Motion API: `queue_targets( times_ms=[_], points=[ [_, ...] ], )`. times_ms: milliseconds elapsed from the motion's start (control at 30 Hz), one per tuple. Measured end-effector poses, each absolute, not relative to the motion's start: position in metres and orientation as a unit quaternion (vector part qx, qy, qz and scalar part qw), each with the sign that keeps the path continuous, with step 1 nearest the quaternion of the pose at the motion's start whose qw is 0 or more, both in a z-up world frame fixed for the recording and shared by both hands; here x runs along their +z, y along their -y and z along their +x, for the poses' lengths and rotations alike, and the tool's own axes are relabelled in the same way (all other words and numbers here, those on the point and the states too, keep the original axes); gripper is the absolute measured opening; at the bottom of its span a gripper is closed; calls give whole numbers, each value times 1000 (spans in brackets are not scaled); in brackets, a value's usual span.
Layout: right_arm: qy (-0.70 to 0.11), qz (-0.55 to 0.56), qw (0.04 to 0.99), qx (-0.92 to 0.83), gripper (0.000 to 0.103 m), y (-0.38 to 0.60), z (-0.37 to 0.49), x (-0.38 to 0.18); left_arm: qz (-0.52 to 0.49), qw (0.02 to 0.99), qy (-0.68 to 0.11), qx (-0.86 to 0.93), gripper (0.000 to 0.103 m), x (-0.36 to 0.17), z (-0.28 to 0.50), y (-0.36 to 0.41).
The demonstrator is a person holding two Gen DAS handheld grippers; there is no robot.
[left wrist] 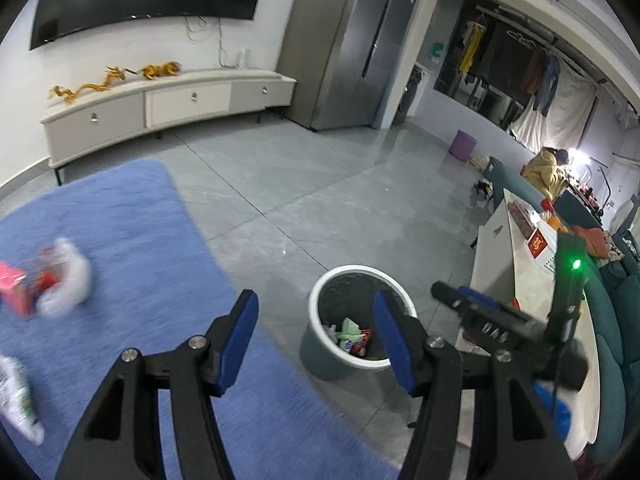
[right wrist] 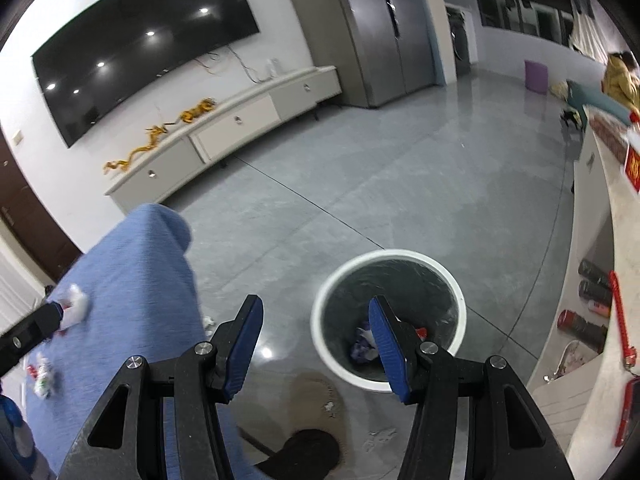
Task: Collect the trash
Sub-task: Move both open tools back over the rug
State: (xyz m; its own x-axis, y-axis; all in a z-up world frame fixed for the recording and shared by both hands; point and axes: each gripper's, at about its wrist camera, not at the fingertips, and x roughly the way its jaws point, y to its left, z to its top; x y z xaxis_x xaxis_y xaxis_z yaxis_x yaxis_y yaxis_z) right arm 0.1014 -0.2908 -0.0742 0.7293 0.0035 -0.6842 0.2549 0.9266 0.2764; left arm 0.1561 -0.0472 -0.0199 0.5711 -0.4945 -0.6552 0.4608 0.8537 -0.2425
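A white-rimmed grey trash bin (left wrist: 320,292) stands on the grey tiles and holds several wrappers (left wrist: 352,336); it also shows in the right wrist view (right wrist: 340,280). My left gripper (left wrist: 314,308) is open and empty, above the rug edge beside the bin. My right gripper (right wrist: 316,316) is open and empty, over the bin's near left rim. Trash lies on the blue rug (left wrist: 132,240): a white plastic bag (left wrist: 68,284), a pink carton (left wrist: 14,292) and a white printed wrapper (left wrist: 18,400). The right wrist view shows the bag (right wrist: 76,304) and a small wrapper (right wrist: 44,376).
A white counter (left wrist: 516,280) with a red box and a teal sofa (left wrist: 616,320) stand right of the bin. A TV cabinet (left wrist: 160,100), a large TV and grey fridge line the far wall. A purple stool (left wrist: 462,144) stands far back. A dark slipper (right wrist: 308,452) lies near the bin.
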Motion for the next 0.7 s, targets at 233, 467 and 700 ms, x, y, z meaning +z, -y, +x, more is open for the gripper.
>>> queue_targets(
  times_ms=[233,467,700],
  points=[
    [-339,138,930,-31,52,238,89,-30,-46,905,-354,-232,58,-5,120,-45],
    [-328,106,939,14,52,179,85,-7,-68,919,-337,-193,59,-7,85,-131],
    [-340,72,935,66,52,114,97,-8,-94,926,-336,-142,60,-22,71,-213]
  ],
)
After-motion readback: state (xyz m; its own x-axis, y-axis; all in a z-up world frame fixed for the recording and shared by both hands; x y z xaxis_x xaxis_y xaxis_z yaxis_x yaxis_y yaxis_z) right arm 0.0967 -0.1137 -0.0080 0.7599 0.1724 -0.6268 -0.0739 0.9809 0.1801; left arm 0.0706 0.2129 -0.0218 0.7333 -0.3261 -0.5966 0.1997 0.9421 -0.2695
